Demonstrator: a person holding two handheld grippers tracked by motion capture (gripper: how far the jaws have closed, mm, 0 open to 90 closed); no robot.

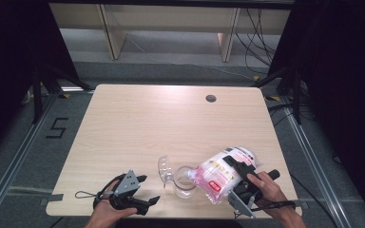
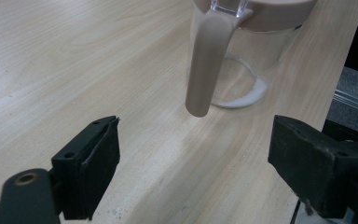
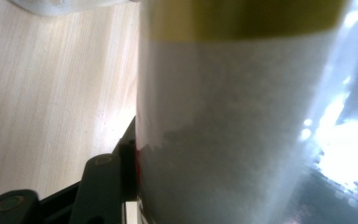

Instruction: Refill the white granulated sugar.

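A pale wooden desk [image 1: 138, 123] filled the middle of the high view, with a small dark round hole [image 1: 211, 98] near its upper right edge. At the lower right of that view a plastic bag [image 1: 221, 173] with pink and red print lay tilted, its lower end pointing left and down over the mouth of a clear jug [image 1: 184, 182] that stood near the desk's bottom edge. The right gripper [image 1: 240, 183] grasped the bag at its right side, the fingers clenched on it; in the right gripper view the bag [image 3: 242, 121] loomed close, showing white grains inside, pressed against the one black finger [image 3: 105, 186] at the lower left. The jug's hinged clear lid [image 1: 164, 167] stood open to its left. In the left gripper view the jug [image 2: 247, 51] sat at the top centre, with a beige handle [image 2: 207, 65] hanging down toward the camera and a thin ring of white grains at its base. The left gripper [image 1: 145, 190] rested at the lower left of the high view, well apart from the jug, its fingers [image 2: 93, 163] spread and released, grasping nothing.
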